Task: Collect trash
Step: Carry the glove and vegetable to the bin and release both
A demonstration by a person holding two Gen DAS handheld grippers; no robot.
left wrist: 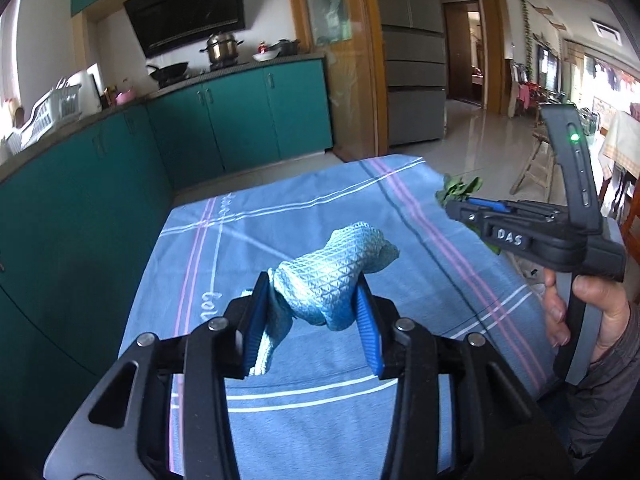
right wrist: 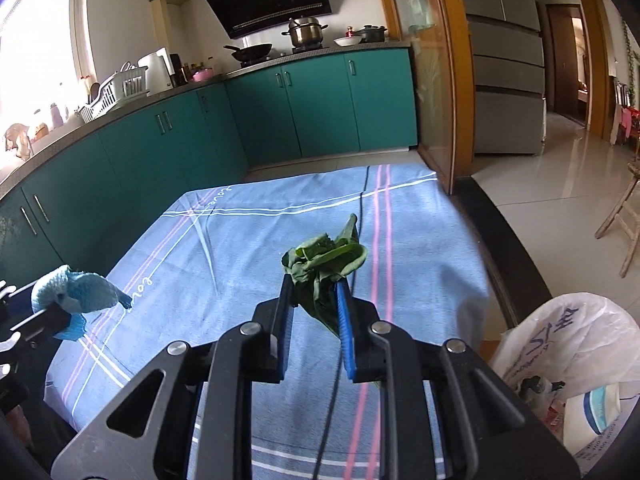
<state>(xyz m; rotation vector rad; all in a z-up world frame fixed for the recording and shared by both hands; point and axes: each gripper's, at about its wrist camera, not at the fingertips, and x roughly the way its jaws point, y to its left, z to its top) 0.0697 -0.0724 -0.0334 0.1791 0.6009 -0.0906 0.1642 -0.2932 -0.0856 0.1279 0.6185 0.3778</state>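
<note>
My left gripper (left wrist: 314, 292) is shut on a crumpled light-blue cloth (left wrist: 340, 264), held above the table with its blue striped tablecloth (left wrist: 280, 216). In the right wrist view the same blue cloth (right wrist: 76, 290) shows at the far left, in the left gripper's fingers. My right gripper (right wrist: 314, 286) is shut on a bunch of wilted green leaves (right wrist: 328, 258), also lifted off the tablecloth (right wrist: 240, 248). The left wrist view shows the right gripper (left wrist: 452, 206) from the side with the green leaves (left wrist: 458, 188) sticking out of its tip, and a person's hand (left wrist: 592, 300) on its handle.
A white plastic bag (right wrist: 576, 356) holding rubbish stands open at the lower right, beside the table. Teal kitchen cabinets (right wrist: 280, 108) run along the far and left sides. A grey fridge (right wrist: 504, 56) and a wooden chair (right wrist: 624, 216) stand to the right on the tiled floor.
</note>
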